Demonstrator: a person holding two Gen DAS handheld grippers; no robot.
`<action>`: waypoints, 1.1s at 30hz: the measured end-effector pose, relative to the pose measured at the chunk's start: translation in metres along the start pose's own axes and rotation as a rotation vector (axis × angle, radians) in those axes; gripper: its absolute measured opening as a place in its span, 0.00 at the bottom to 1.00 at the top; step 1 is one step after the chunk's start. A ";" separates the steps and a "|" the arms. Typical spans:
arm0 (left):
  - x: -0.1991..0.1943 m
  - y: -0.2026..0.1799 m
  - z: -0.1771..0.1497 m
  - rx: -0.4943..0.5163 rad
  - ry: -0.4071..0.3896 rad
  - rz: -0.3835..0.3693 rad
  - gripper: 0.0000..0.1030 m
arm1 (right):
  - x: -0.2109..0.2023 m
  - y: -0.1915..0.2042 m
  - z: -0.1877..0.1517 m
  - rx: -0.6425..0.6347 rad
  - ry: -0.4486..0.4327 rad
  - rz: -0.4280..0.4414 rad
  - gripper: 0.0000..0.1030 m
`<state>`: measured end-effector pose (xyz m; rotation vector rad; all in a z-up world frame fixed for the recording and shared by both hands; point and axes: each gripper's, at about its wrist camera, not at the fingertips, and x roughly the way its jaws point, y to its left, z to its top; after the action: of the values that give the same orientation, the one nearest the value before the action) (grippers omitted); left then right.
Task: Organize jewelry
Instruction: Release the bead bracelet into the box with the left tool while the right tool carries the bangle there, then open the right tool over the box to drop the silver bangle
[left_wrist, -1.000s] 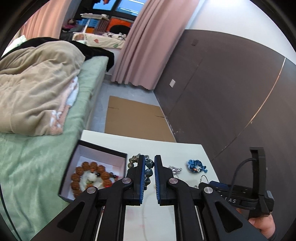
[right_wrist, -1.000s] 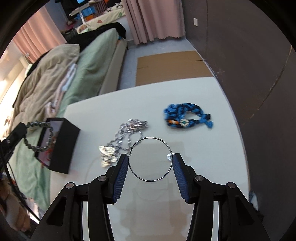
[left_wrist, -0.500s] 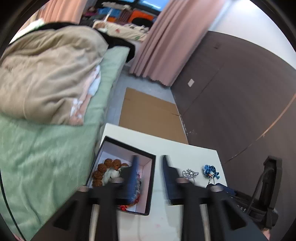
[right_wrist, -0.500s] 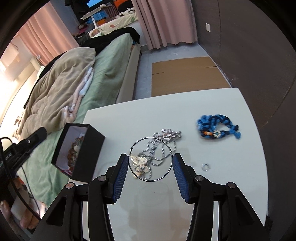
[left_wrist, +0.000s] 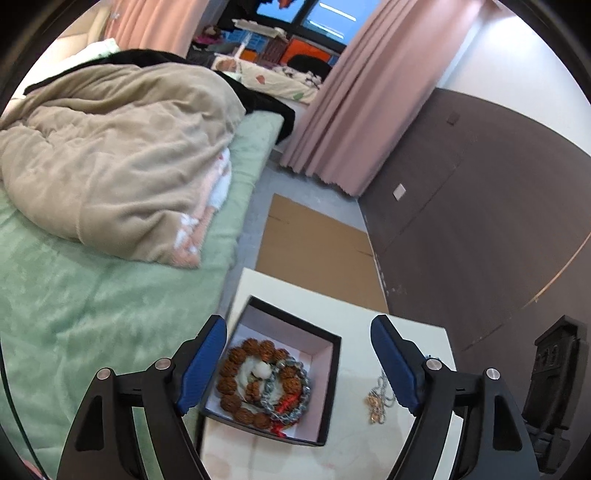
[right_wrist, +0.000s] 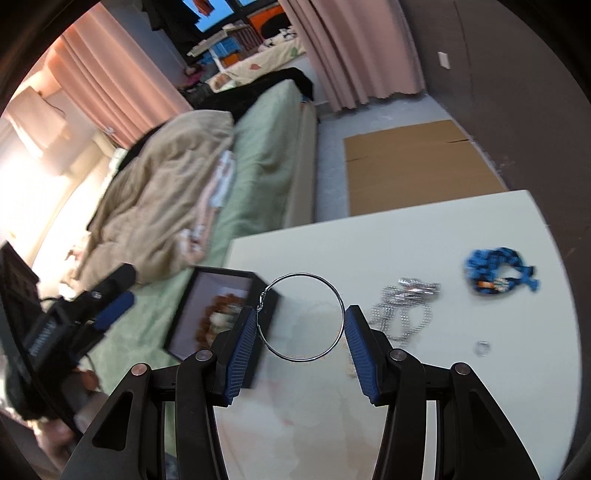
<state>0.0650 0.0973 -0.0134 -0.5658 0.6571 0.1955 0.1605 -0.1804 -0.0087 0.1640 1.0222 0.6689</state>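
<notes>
A black jewelry box (left_wrist: 332, 373) stands on the white table (left_wrist: 417, 336), holding a brown bead bracelet (left_wrist: 236, 369) and a grey-green bead bracelet (left_wrist: 291, 410). My left gripper (left_wrist: 299, 365) is wide open above the box and empty. My right gripper (right_wrist: 300, 328) is shut on a thin silver hoop (right_wrist: 334, 295) and holds it above the table, right of the box (right_wrist: 221, 314). A silver chain necklace (right_wrist: 402, 310), a blue braided bracelet (right_wrist: 498, 269) and a small ring (right_wrist: 482, 348) lie on the table. The necklace also shows in the left wrist view (left_wrist: 378, 402).
A bed with a green sheet (left_wrist: 74, 295) and a beige blanket (left_wrist: 110, 147) runs along the table's left edge. Flat cardboard (left_wrist: 314, 243) lies on the floor beyond the table. A dark wall (left_wrist: 480, 221) is on the right.
My left gripper opened and let the grey-green bead bracelet go into the box. My right gripper lifted the silver hoop and carried it left toward the box.
</notes>
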 end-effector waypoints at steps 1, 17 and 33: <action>-0.001 0.003 0.001 -0.006 -0.010 0.013 0.78 | 0.001 0.003 0.001 0.009 -0.005 0.028 0.49; -0.007 0.035 0.003 -0.085 -0.035 0.085 0.78 | 0.035 0.045 0.003 0.084 0.042 0.360 0.60; -0.001 -0.017 -0.011 0.026 -0.005 -0.006 0.78 | -0.016 -0.032 0.001 0.120 -0.003 0.089 0.70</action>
<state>0.0645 0.0769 -0.0121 -0.5416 0.6522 0.1826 0.1694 -0.2147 -0.0099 0.3163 1.0572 0.6880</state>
